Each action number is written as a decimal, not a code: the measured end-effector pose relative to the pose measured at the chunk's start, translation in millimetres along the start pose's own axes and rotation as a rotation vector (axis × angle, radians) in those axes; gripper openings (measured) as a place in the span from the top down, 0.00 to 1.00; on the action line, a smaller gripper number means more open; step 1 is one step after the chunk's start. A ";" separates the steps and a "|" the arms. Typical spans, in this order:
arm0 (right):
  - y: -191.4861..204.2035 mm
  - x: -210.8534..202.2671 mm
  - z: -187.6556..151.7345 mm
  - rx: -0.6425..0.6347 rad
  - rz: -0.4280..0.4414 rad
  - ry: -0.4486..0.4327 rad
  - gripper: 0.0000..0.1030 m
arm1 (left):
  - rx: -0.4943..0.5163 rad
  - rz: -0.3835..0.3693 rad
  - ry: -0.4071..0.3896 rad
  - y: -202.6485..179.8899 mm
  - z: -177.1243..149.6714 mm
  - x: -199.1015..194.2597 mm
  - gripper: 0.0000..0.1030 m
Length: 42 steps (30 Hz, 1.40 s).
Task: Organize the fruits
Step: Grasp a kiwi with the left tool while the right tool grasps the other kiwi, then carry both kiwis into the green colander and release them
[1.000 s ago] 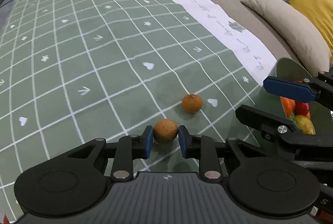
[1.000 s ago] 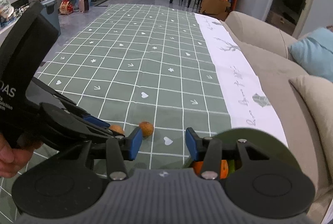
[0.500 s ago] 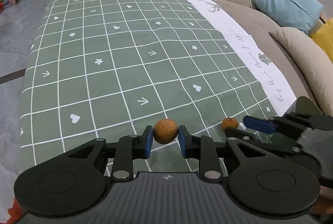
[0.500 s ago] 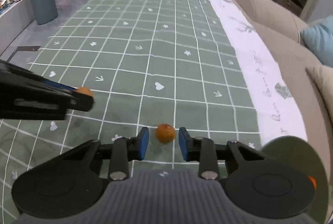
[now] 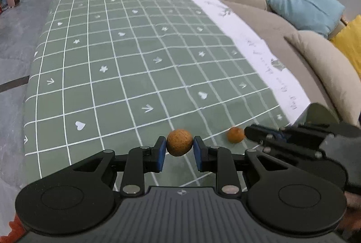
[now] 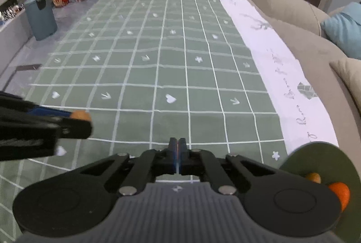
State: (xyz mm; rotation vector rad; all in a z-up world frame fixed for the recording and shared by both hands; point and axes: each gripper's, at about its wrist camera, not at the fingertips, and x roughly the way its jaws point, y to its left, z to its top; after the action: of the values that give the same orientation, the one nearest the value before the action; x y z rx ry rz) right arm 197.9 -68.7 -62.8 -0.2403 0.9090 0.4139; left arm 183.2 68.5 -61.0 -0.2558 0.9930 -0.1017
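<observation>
The round brown fruit (image 5: 179, 145) sits squarely between the blue pads of the left gripper (image 5: 179, 151), whose jaws are gripping it. It is lifted clear of the cloth, off to the side of the green dish (image 6: 315, 152) that faces away from the sofa. A second, smaller orange-brown fruit (image 5: 235, 134) lies on the cloth nearer the dish. It is just at the tip of the right gripper (image 6: 179, 152), whose jaws are closed flat together with nothing visible between them.

My judgement is that the right grip has missed. To do this well, reopen those jaws, straddle the loose fruit at its widest part, and close slowly so the ball does not squirt away. Carry the held fruit level to the dish and release it low, beside the orange fruits (image 6: 339, 192) already in it.

Both fruits look like small, firm spheres with a dull, slightly rough skin, so they will probably roll. The dish is smooth, round and shallow. The worktop wears a soft green cloth (image 5: 135, 62) with a white grid and small hearts, stars and arrows. A white printed band runs along the dish's side, and beyond it is a beige fabric sofa (image 5: 259, 17) with cushions.
</observation>
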 end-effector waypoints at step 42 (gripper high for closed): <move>13.0 33.4 -9.7 -0.040 -0.097 0.029 0.82 | -0.067 -0.019 0.039 16.9 -17.3 -1.2 0.72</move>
State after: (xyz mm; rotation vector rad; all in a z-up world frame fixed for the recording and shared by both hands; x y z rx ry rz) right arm 203.4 -52.5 -95.7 -0.3267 0.9140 0.3403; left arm 167.6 82.1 -73.4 -0.3262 1.0339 -0.0911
